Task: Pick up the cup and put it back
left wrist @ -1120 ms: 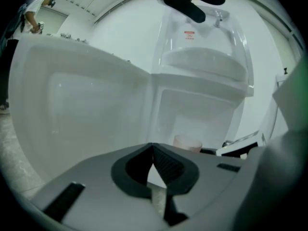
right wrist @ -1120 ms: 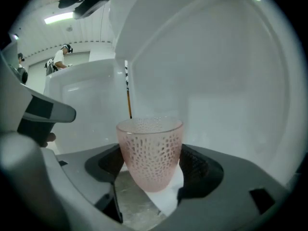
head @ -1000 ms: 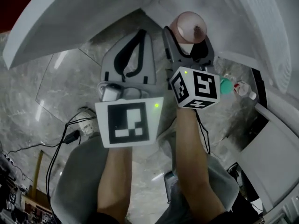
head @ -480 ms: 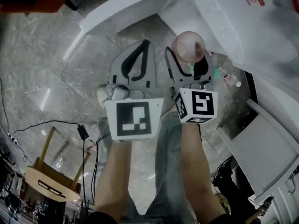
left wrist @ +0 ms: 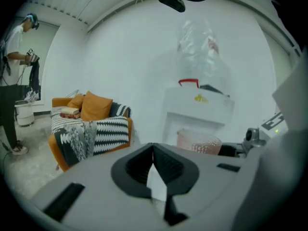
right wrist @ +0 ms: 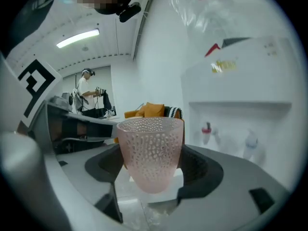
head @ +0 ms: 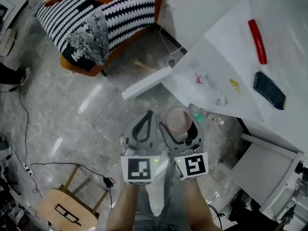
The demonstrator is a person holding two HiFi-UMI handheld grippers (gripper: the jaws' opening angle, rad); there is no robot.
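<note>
Status: we judge the pick-up half done and the put-back half not yet done.

Left to right in the head view:
- The orange armchair [head: 77, 69] with a striped blanket [head: 130, 6] sits far left, out of play.
- Next, the left hand-held gripper [head: 149, 117] has its jaws together with nothing between them. We see no job for it in this task right now.
- Just beside it, the right hand-held gripper [head: 180, 128] is clamped on the cup [head: 178, 117]. The jaws are set wide and flank the cup's lower half.
- The cup is upright, rim up, in the air over the floor [head: 72, 109], and touches no surface. So it is lifted clear, and setting it down is what's left.
- Right of that stands a white cabinet [head: 226, 47] with two taps [right wrist: 207, 129] in a recess. We read it as a water dispenser.
- A red thing [head: 257, 40] and a dark flat thing [head: 269, 89] lie on its top.
- We can't tell from these views which spot the cup belongs on, so the put-back target is open.

Containers:
- The cup is the only one we can check. It is pink and see-through with a dimpled wall.
- The right gripper view shows no liquid line and nothing inside, so we call it empty. Spill risk looks low to us.
- A clear bag or bottle [left wrist: 197, 37] sits above the cabinet, too blurred to say what's in it.
</note>
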